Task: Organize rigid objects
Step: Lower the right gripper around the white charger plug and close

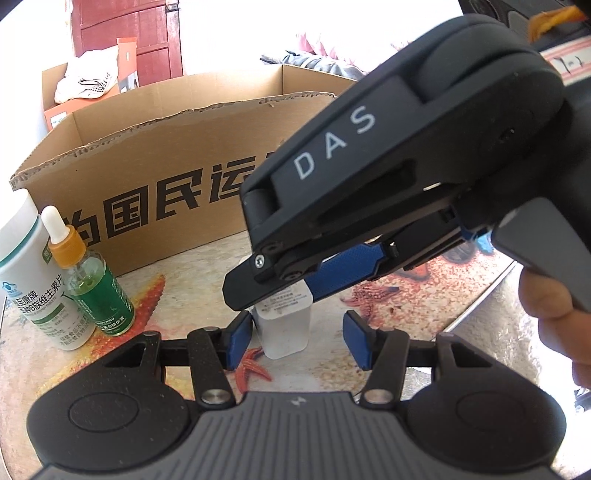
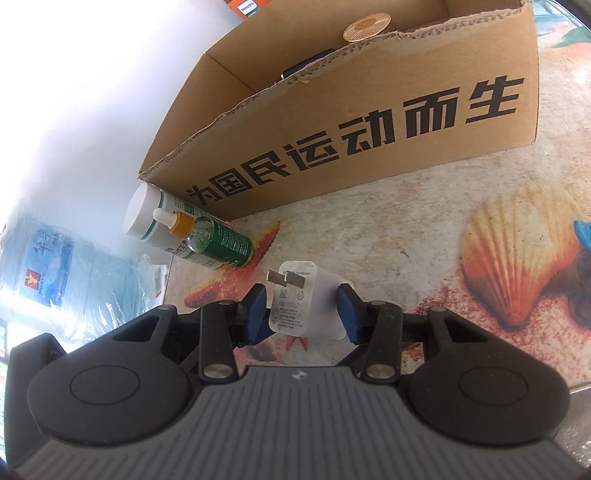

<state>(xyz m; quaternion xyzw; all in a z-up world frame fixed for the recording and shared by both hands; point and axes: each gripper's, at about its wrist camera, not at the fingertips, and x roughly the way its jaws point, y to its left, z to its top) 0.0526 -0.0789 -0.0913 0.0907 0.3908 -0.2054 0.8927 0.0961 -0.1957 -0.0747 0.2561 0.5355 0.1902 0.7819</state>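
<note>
A white charger plug (image 2: 295, 314) stands prong-face up on or just above the seashell-print tablecloth (image 2: 406, 240). My right gripper (image 2: 303, 314) is shut on it, one blue pad pressed against each side. In the left wrist view the same right gripper (image 1: 273, 295) comes down from the upper right onto the top of the charger (image 1: 282, 332) and hides its prongs. My left gripper (image 1: 298, 340) is open around the charger's lower part. Its left pad sits close to the charger and its right pad stands clear of it.
An open cardboard box (image 2: 369, 129) with black lettering stands just behind, with a gold lid (image 2: 367, 26) inside. A white bottle (image 1: 22, 266) and a green dropper bottle (image 1: 96, 291) stand at the left. A water jug (image 2: 55, 273) lies beyond the table edge. A person's hand (image 1: 554, 321) holds the right gripper.
</note>
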